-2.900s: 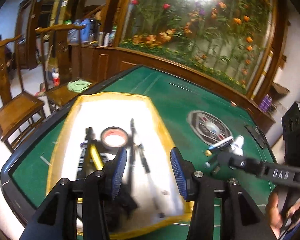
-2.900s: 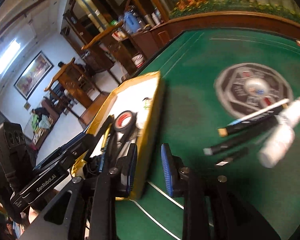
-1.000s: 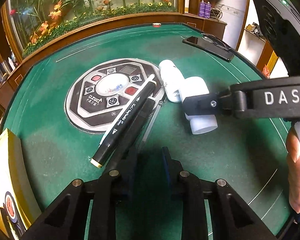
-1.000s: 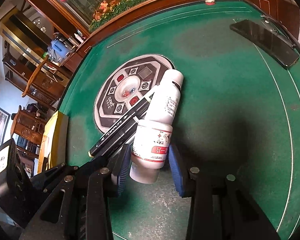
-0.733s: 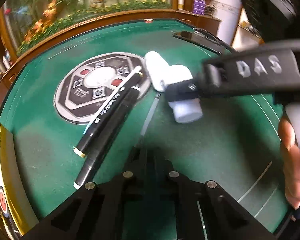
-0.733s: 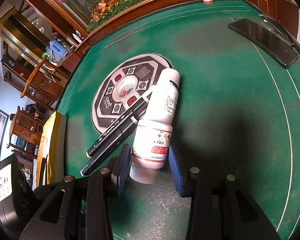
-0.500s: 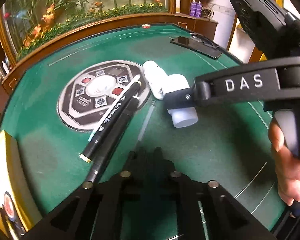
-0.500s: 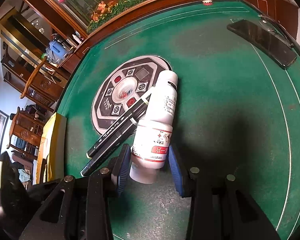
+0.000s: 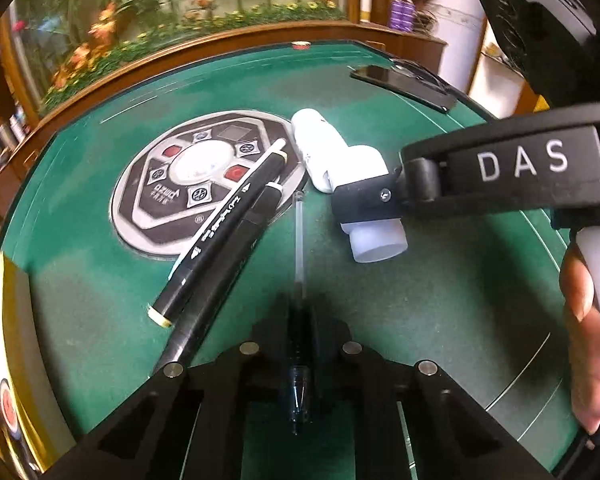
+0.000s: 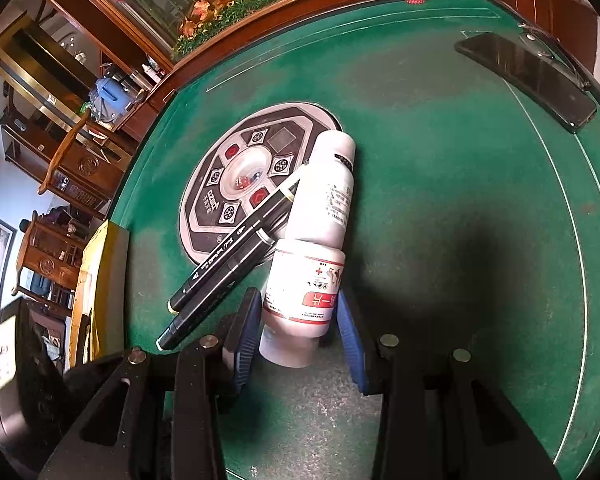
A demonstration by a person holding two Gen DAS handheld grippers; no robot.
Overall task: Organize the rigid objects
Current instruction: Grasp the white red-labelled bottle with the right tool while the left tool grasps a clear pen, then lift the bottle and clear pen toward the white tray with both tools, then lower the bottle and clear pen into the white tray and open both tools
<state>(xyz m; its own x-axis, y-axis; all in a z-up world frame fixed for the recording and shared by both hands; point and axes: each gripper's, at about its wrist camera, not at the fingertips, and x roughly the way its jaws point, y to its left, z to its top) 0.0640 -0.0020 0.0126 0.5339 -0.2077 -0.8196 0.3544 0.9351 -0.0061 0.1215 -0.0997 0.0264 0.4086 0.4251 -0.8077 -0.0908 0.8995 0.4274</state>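
Note:
My left gripper [image 9: 300,312] is shut on a thin clear pen [image 9: 299,240] that points away along the green felt. Left of it lie two black markers [image 9: 216,236]. My right gripper [image 10: 298,320] is closed around a white medicine bottle with a red label [image 10: 304,288]; it also shows in the left wrist view [image 9: 374,236]. A second white bottle [image 10: 334,196] lies just beyond it. The markers [image 10: 228,256] lie left of the bottles.
A round grey control panel [image 9: 204,176] sits in the table's middle. A black phone [image 10: 528,80] lies at the far right edge. A yellow-rimmed tray [image 10: 96,280] is at the left, also in the left wrist view [image 9: 4,360]. A wooden rail borders the table.
My left gripper swung from the tray to the pens and shut on the thin clear pen. My right gripper came onto the labelled bottle and has held still there.

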